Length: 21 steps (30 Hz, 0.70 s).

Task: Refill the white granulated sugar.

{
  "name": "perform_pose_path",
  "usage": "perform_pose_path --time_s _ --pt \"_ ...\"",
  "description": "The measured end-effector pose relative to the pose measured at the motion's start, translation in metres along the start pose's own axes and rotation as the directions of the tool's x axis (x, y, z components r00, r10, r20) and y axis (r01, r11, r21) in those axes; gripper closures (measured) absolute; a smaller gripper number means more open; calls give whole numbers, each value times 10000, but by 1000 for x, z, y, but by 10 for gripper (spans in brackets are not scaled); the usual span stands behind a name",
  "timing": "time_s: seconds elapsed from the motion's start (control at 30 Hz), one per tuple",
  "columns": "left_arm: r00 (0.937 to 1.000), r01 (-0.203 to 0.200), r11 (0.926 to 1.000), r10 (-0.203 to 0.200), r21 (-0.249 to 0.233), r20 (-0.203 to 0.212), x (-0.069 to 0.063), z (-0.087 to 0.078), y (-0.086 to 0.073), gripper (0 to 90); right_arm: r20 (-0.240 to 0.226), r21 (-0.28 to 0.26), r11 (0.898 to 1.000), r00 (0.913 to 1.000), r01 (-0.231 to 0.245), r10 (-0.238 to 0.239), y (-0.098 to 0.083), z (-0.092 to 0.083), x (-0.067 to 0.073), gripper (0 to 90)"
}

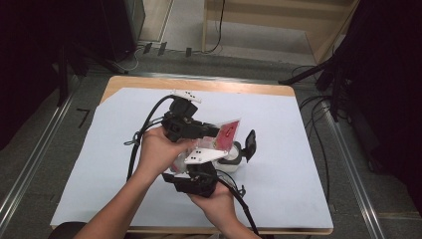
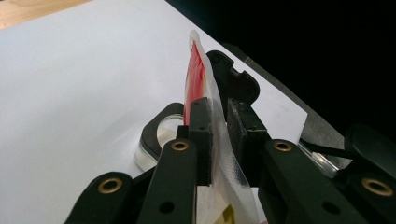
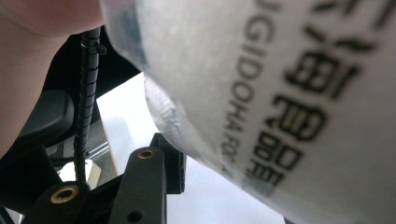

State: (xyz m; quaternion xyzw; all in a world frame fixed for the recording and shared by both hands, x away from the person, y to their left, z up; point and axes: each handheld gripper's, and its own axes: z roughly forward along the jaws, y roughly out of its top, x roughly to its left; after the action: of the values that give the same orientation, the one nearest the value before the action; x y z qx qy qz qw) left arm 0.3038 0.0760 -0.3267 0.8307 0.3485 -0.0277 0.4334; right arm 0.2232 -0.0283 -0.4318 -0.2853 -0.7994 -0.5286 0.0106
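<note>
A plastic pouch (image 1: 229, 134), red on top and clear along its edge, is held up over the middle of the table. My left gripper (image 1: 217, 132) reaches in from the left, shut on the pouch's clear sealed edge (image 2: 215, 98). Below it, my right gripper (image 1: 198, 175) points up at the pouch's lower part; up close the pouch (image 3: 280, 93) is frosted with black print. One black finger (image 3: 147, 182) presses its side, and the other is hidden behind it. A small clear jar (image 1: 233, 159) stands under the pouch, its black flip lid (image 1: 250, 144) open.
A white sheet (image 1: 278, 189) covers the wooden table (image 1: 199, 84). Black cables (image 1: 142, 134) trail from both grippers across the sheet. Floor cables and dark stands lie beyond the table's right and far edges.
</note>
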Motion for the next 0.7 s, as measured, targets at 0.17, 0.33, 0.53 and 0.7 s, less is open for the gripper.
perform_pose_path --time_s 0.17,0.33,0.53,0.7 --pt "10000 -61 10000 61 29 44 0 1 1 808 49 -25 10000 10000 8 -8 0 -1 0 637" --pt "10000 -37 10000 37 -6 58 0 1 2 808 65 -44 10000 10000 3 -2 1 -1 0 637" --pt "10000 -23 10000 23 -45 70 0 1 2 808 88 -58 10000 10000 35 -34 1 -1 0 638" --pt "9999 -44 9999 45 -103 94 -1 2 2 808 105 -63 10000 9999 37 -36 1 -1 0 638"
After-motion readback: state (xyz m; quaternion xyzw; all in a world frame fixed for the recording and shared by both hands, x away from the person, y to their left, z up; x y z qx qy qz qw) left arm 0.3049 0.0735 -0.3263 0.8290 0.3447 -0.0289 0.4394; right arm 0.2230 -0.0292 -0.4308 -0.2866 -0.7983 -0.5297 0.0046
